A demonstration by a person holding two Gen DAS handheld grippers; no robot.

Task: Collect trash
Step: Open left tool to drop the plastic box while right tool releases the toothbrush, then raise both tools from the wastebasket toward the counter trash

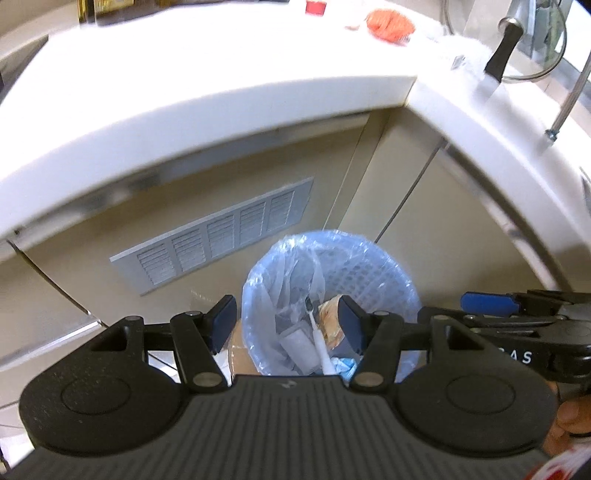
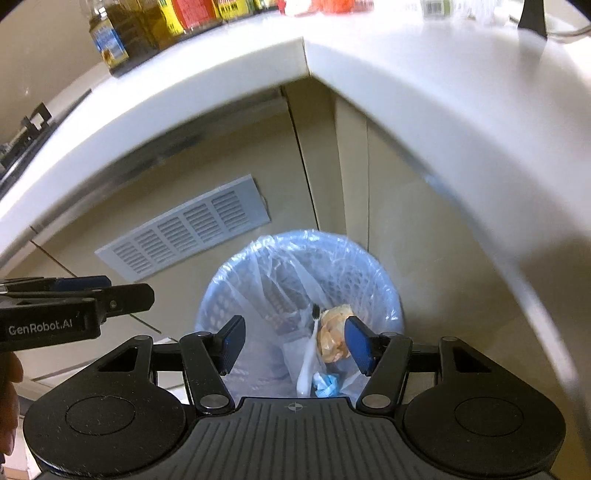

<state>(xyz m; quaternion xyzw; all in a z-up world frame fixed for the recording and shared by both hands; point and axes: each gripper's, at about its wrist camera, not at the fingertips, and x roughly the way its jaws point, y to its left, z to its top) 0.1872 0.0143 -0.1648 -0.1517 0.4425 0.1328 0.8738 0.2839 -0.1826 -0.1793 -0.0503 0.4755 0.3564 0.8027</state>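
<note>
A round blue mesh bin lined with a clear plastic bag stands on the floor below the counter corner; it also shows in the right wrist view. Inside lie a white toothbrush, a crumpled tan wrapper and blue scraps. My left gripper is open and empty above the bin. My right gripper is open and empty above the bin too. The right gripper also shows at the right edge of the left wrist view, and the left gripper at the left edge of the right wrist view.
A white L-shaped counter overhangs the bin. On it are an orange mesh item, a knife and oil bottles. A grey vent grille sits in the cabinet front.
</note>
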